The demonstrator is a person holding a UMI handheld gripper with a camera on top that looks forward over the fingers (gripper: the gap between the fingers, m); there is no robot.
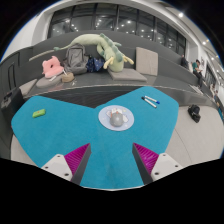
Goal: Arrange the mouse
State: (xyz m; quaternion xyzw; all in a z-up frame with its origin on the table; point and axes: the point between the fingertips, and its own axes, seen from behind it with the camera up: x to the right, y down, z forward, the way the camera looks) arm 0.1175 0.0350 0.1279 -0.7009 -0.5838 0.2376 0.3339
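A grey computer mouse [117,117] sits on a round white disc [117,120] in the middle of a teal table mat [70,135]. My gripper [112,160] is open and empty, its two fingers with magenta pads [76,156] spread wide. The mouse lies well ahead of the fingers, in line with the gap between them. Nothing is between the fingers.
A small green object [39,113] lies on the mat at the left. A blue pen-like item [151,100] lies at the right rear. A black object [194,114] is off the mat at right. Plush toys [104,50] and a pink item [51,68] rest on the table behind.
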